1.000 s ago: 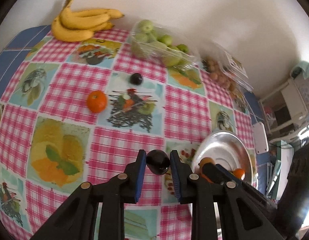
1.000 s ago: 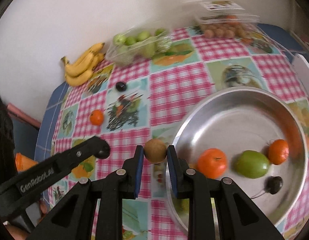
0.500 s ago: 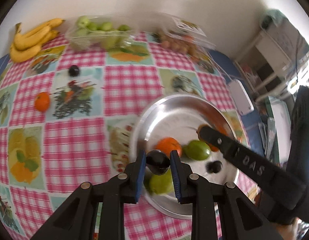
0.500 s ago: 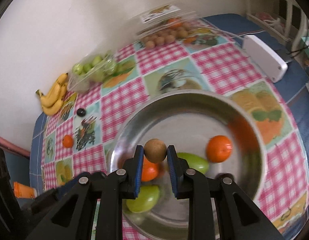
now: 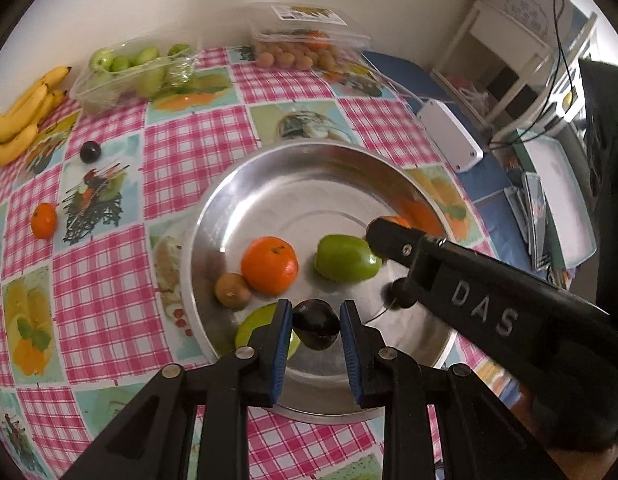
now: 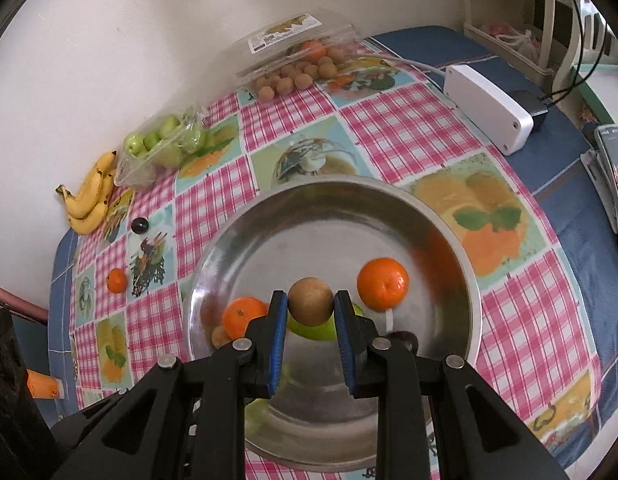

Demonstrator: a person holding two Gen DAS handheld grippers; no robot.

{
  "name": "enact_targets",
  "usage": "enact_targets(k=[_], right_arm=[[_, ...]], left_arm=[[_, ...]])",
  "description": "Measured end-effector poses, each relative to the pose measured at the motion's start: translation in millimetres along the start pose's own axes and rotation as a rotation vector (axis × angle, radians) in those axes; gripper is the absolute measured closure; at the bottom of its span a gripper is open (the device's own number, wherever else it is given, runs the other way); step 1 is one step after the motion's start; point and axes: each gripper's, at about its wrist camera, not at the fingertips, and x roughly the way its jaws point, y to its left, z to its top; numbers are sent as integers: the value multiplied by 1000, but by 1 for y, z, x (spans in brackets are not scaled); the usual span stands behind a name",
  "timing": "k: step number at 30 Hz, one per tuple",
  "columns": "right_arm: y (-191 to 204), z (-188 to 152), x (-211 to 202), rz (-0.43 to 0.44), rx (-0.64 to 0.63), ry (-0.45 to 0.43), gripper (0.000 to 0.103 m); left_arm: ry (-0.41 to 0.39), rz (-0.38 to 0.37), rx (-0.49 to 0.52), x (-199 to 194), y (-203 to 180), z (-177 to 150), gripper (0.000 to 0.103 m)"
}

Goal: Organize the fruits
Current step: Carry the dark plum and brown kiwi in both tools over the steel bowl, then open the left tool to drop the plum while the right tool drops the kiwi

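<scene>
Over the steel bowl [image 5: 213,216], near rim: your left tongs [image 5: 316,330] pinch a dark plum [image 5: 316,328], your right tongs [image 6: 310,308] pinch a small brown fruit [image 6: 310,301]. Both pairs are pressed tight on their fruit, neither let go yet.

Below them, in the bowl: a large mandarin [image 5: 269,265], a green fruit [image 5: 345,258], a brown fruit [image 5: 232,290] at the mandarin's near left, a second green fruit [image 5: 253,324] half hidden behind the left tongs. A second mandarin [image 6: 383,283] sits towards the right wall. A small dark thing [image 5: 393,295] lies under the right tongs' arm; probably another plum, but the view is too blocked to tell.

Progress, as judged: well along. Six or so pieces are in, two more ready to drop.

Left to collect on the desk [image 5: 189,152]: a loose mandarin [image 5: 44,220] and a loose dark plum [image 5: 90,152], both well left of the bowl. Farther back along the wall: bananas [image 5: 17,116], a clear tray of green fruit [image 5: 133,72], a clear box of small brown fruit [image 5: 305,46].

In the way: the two tongs crowd each other over the bowl, so mind the crossing. A white box [image 6: 489,108] sits beyond the bowl's right, clear of your path.
</scene>
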Motion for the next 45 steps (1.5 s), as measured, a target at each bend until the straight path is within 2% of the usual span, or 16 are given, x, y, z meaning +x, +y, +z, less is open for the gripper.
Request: enact_targets(k=[12, 23, 31, 45], right_arm=[[-9, -20, 7, -61, 16, 76, 77], [-6, -25, 25, -76, 1, 148, 77], [-3, -22, 27, -85, -3, 149, 76], [2, -18, 12, -83, -25, 92, 77]], left_arm=[[39, 14, 34, 10, -8, -6, 77], [81, 27, 25, 22, -7, -7, 76], [90, 18, 18, 23, -7, -6, 75], [71, 14, -18, 13, 1, -2, 73]])
